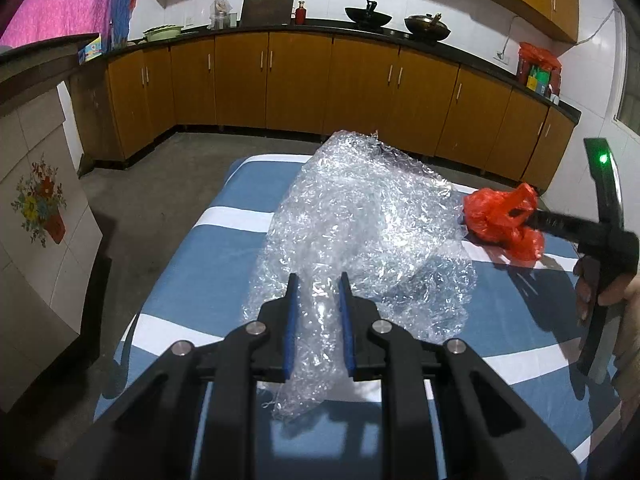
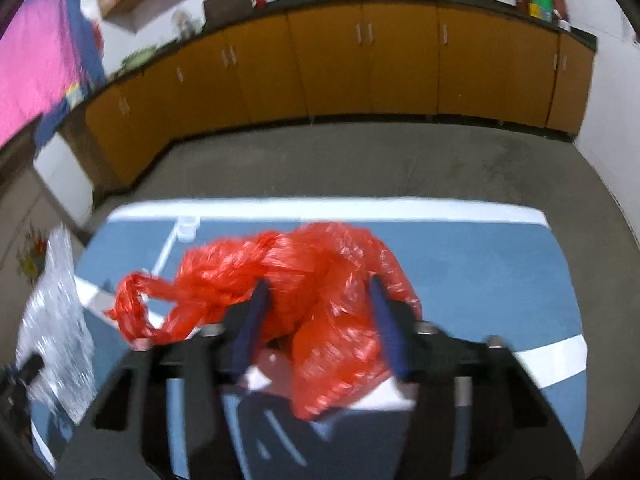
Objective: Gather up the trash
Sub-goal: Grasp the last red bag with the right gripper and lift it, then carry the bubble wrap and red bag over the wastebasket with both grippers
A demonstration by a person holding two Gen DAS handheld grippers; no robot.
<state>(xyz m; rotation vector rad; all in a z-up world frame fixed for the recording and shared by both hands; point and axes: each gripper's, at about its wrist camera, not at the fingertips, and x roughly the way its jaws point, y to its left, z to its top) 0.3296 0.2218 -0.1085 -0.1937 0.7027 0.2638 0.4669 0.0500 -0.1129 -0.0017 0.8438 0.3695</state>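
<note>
A large crumpled sheet of clear bubble wrap (image 1: 360,232) lies on the blue-and-white striped table (image 1: 192,264). My left gripper (image 1: 319,280) has its blue pads on either side of the sheet's near end, closed on it. A red plastic bag (image 1: 502,220) hangs at the tip of my right gripper (image 1: 470,220), lifted just above the table. In the right wrist view the red bag (image 2: 312,300) fills the space between the fingers of my right gripper (image 2: 318,288), which are shut on it. The bubble wrap (image 2: 56,320) shows blurred at the left.
Orange kitchen cabinets (image 1: 300,80) with a black counter run along the back, holding woks (image 1: 368,16) and a red bag of goods (image 1: 538,66). A tiled wall with a flower decal (image 1: 40,200) stands left. Grey floor (image 1: 152,192) surrounds the table.
</note>
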